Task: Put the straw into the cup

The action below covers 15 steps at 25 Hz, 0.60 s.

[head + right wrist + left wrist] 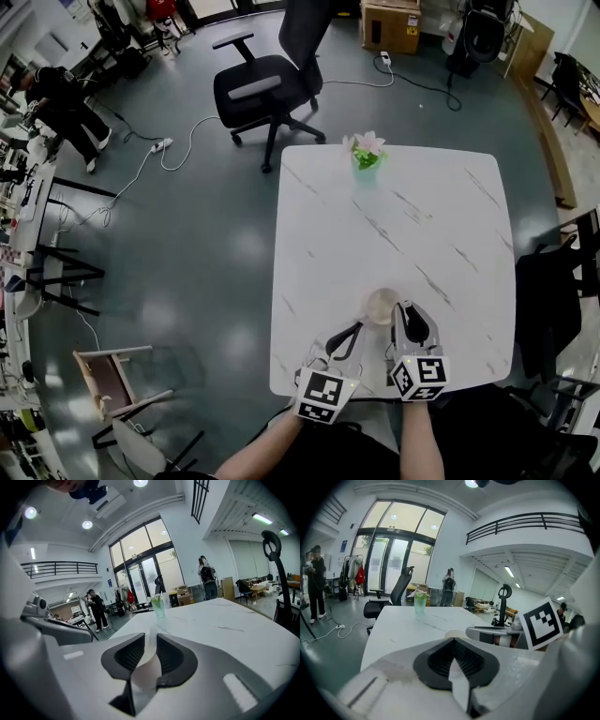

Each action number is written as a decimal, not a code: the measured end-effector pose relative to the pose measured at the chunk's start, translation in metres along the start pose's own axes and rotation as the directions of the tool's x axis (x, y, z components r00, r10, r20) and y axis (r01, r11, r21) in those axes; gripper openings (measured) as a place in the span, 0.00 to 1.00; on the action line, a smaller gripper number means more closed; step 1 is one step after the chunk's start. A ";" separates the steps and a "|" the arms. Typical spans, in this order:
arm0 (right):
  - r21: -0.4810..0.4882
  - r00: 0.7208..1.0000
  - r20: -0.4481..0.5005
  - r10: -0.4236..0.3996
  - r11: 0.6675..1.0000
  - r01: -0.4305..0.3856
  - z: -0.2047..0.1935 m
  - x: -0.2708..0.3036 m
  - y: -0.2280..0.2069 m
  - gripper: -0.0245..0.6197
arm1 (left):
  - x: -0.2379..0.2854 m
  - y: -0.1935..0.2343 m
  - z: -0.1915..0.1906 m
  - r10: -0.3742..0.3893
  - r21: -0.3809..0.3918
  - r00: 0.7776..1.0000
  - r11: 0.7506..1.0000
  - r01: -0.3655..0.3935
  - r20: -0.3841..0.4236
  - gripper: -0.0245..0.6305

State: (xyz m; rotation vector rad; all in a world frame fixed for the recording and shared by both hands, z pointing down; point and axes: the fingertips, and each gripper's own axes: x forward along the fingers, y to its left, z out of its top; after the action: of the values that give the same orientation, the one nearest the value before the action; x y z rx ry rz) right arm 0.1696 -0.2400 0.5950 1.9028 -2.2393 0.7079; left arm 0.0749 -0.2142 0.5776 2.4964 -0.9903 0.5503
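Two sets of fingers sit at the near edge of the table [422, 216]. On my left gripper [454, 644] they are pressed together. On my right gripper [151, 639] they are spread a little, with the straw [150, 629] upright in the gap: thin, pale, see-through. Just left of it stands the cup [382, 306], cream and round. Black-and-white square markers [419, 375] top both grippers. Farther off is a vase of flowers [366, 155]; beyond it, a cardboard box [391, 25], print too small to read.

Cup [382, 306] close ahead, open tabletop [403, 216] beyond, vase [366, 155] far
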 end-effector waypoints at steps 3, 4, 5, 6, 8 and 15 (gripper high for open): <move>0.003 1.000 0.000 0.010 1.000 -0.010 0.001 0.000 0.002 0.20 | -0.001 0.000 0.002 0.001 0.002 1.000 1.000 -0.002 0.005 0.04; 0.002 1.000 0.000 0.010 1.000 -0.010 0.002 0.000 0.002 0.20 | -0.001 0.000 0.003 0.002 0.003 1.000 1.000 -0.002 0.006 0.04; 0.001 1.000 0.001 0.009 1.000 -0.009 0.003 0.000 0.002 0.21 | -0.002 0.001 0.003 0.002 0.004 1.000 1.000 -0.002 0.006 0.04; 0.000 1.000 0.003 0.007 1.000 -0.007 0.004 0.000 0.002 0.21 | -0.002 0.001 0.004 0.002 0.004 1.000 1.000 -0.002 0.007 0.04; -0.002 1.000 0.007 0.001 1.000 -0.001 0.005 -0.001 0.001 0.22 | -0.002 0.000 0.005 0.002 0.005 1.000 1.000 -0.002 0.010 0.04; -0.012 0.999 0.031 -0.018 1.000 0.018 0.017 -0.010 0.001 0.24 | -0.005 0.000 0.013 -0.002 0.010 1.000 1.000 0.002 0.027 0.04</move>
State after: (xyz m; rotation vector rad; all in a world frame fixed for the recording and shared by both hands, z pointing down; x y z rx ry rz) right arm 0.1736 -0.2377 0.5760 1.9387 -2.2360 0.6659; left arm 0.0739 -0.2179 0.5645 2.5195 -0.9972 0.5242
